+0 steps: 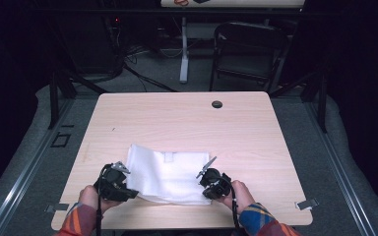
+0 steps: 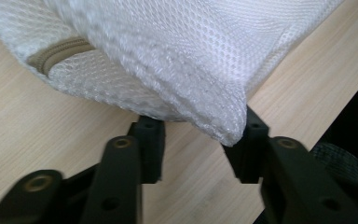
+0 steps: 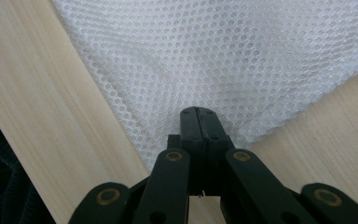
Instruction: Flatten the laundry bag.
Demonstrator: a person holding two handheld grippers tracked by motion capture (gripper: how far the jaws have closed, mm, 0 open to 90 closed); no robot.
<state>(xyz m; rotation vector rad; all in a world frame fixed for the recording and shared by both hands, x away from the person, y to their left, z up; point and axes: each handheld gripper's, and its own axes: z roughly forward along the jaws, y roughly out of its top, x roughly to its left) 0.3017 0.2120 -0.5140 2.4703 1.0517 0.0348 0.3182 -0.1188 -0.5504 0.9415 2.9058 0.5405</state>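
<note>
A white mesh bag point(image 1: 170, 177) lies flat on the near half of the light wooden table point(image 1: 177, 123). My left gripper point(image 1: 128, 189) is at the bag's near left corner, jaws open. In the left gripper view the bag's corner point(image 2: 168, 56) hangs between the parted jaws of the left gripper point(image 2: 198, 135), and a tan zipper point(image 2: 60, 53) runs along its edge. My right gripper point(image 1: 205, 187) is at the bag's near right corner. In the right gripper view the right gripper point(image 3: 198, 114) is shut, pinching the mesh point(image 3: 214, 56) at that corner.
A round cable hole point(image 1: 217, 104) sits near the table's far edge. Beyond the table stand a dark chair point(image 1: 246, 49) and the white leg of another desk point(image 1: 183, 49). The table's front edge runs just below both hands.
</note>
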